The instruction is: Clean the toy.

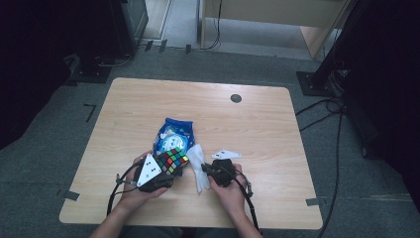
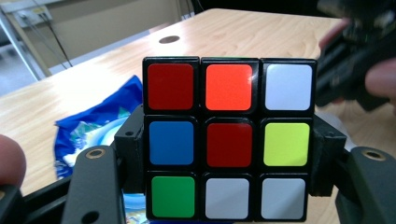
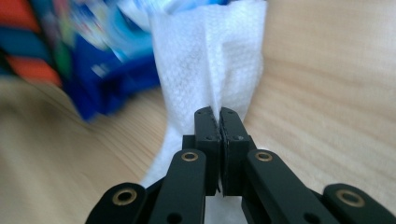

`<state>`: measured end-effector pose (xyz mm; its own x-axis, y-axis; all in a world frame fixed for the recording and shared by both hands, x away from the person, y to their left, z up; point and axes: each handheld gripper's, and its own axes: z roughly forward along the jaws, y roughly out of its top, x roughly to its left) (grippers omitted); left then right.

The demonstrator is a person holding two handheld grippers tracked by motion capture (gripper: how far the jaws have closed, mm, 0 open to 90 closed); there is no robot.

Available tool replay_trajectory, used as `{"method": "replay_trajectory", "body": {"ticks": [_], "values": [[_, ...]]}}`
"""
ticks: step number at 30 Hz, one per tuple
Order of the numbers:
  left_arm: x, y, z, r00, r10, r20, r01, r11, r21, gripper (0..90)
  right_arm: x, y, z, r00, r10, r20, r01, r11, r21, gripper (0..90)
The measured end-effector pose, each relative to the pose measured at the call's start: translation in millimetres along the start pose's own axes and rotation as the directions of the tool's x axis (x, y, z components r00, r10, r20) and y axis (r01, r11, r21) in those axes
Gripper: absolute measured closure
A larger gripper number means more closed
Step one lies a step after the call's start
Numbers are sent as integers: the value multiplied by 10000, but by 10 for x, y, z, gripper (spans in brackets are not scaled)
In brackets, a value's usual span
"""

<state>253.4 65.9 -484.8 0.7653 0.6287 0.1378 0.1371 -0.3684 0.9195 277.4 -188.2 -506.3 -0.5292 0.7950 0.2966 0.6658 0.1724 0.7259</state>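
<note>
Right gripper view, jaws pinching crinkled white wipe [image 3: 210,65], left jaws clamping glossy cube [image 2: 228,137]

Multicoloured cube [image 2: 229,140], white wipe [image 3: 210,60], seemingly blue packet [image 1: 174,135]

Both forearms enter from the bottom edge of the high view, low and centre. The left hand [image 1: 130,194] wraps the left gripper [image 1: 166,167] at lower centre-left, angled up and to the right, its jaws spread apart and clamped on a cube [image 1: 173,160]. Just right of it, the right hand [image 1: 229,192] holds the right gripper [image 1: 203,167] pointing left, jaws pressed together on a white wipe [image 1: 198,166].
</note>
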Motion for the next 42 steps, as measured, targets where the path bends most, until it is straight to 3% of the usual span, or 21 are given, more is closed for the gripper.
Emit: {"method": "replay_trajectory", "body": {"ticks": [3,6,10,15,19,21,23,26,27,28,29,30,32,34,40,42], "values": [[-83,-4,38,9990,294,323,-296,9995,74,338,60,93,-168,9930,134,-1174,-277,9923,-1209,894],[-179,-7,79,9961,618,634,-630,9979,165,338,157,158,-281,9802,38,-1977,-427,9804,-1925,895],[-248,-6,101,9925,883,843,-904,9957,215,338,217,167,-334,9717,124,-2360,-645,9747,-2141,895],[-259,-20,125,9919,943,855,-976,9946,352,338,302,195,-333,9348,328,-3536,-1070,9755,-1925,894],[-188,1,87,9956,649,681,-663,9976,185,338,430,246,-391,9044,-183,-4263,-670,9806,-1841,891],[-122,18,47,9975,401,574,-403,9992,28,338,450,259,-424,8995,-436,-4347,-448,9806,-1910,890],[-59,29,-2,9985,268,488,-263,9996,-110,338,419,259,-439,9020,-301,-4307,-578,9802,-1896,890],[-13,54,-57,9987,208,462,-191,9992,-358,339,257,230,-425,9231,186,-3841,-949,9789,-1807,889],[-9,61,-64,9987,200,463,-181,9989,-425,338,197,216,-413,9378,349,-3454,-995,9802,-1710,889],[-3,66,-73,9987,181,486,-157,9987,-479,339,141,200,-399,9579,415,-2841,-906,9826,-1621,887],[-3,70,-76,9987,118,497,-91,9985,-543,338,83,181,-390,9711,584,-2315,-942,9846,-1470,883],[-3,73,-73,9987,114,493,-87,9985,-536,338,23,162,-376,9762,826,-2004,-1121,9838,-1402,871],[-4,68,-62,9989,127,452,-106,9989,-458,338,-61,137,-378,9810,1218,-1509,-1436,9793,-1428,789],[-3,61,-54,9989,132,458,-114,9991,-398,339,-73,146,-413,9800,1358,-1458,-1606,9715,-1746,716],[8,76,-66,9986,-96,519,126,9983,-576,338,96,220,-473,9750,712,-2105,-1196,9666,-2269,599],[35,84,-85,9981,-283,555,320,9972,-677,338,119,215,-455,9802,553,-1903,-978,9702,-2219,584]]}}
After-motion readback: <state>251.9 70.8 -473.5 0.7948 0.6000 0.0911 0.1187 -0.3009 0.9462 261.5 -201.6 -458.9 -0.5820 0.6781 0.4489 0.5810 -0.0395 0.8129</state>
